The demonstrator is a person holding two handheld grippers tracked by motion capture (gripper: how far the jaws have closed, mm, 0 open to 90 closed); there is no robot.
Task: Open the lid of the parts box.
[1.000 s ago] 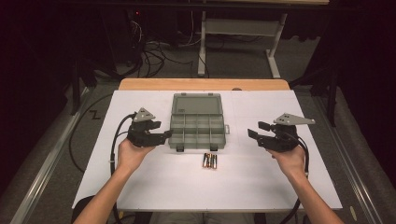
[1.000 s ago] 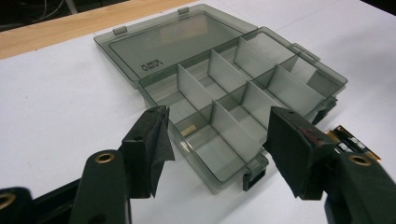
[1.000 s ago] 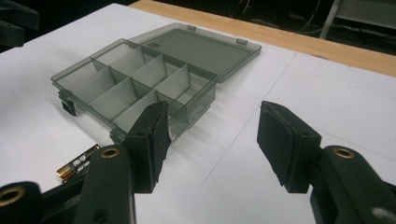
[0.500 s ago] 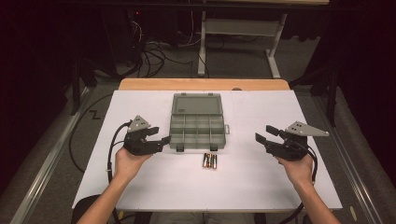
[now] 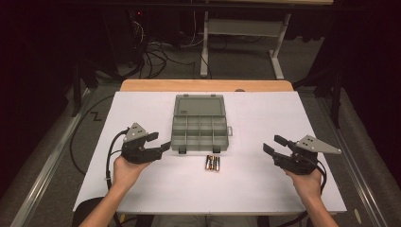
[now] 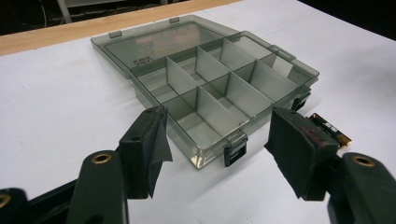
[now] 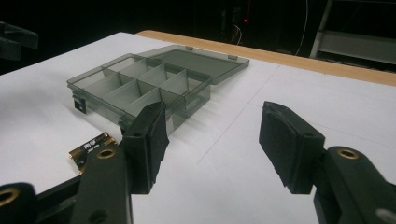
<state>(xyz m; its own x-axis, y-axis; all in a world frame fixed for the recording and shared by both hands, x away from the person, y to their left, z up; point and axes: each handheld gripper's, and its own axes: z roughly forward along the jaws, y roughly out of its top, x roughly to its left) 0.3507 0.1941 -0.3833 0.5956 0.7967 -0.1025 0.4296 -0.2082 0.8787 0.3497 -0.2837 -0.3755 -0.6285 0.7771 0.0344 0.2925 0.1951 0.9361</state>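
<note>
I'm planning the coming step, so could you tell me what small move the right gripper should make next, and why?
Probably bring the right gripper left and down toward the batteries. Its jaws stand open with nothing between them, the batteries lie loose on the white table just in front of the open compartment box, whose compartments look empty, and the left gripper is also open and holds nothing.

The smoke-grey translucent plastic compartment box (image 6: 219, 88) ahead of the left tongs (image 6: 224, 140) looks glossy and smooth; the white paper-covered desk (image 6: 56, 107) beneath is matt, its far edge bare wood.
</note>
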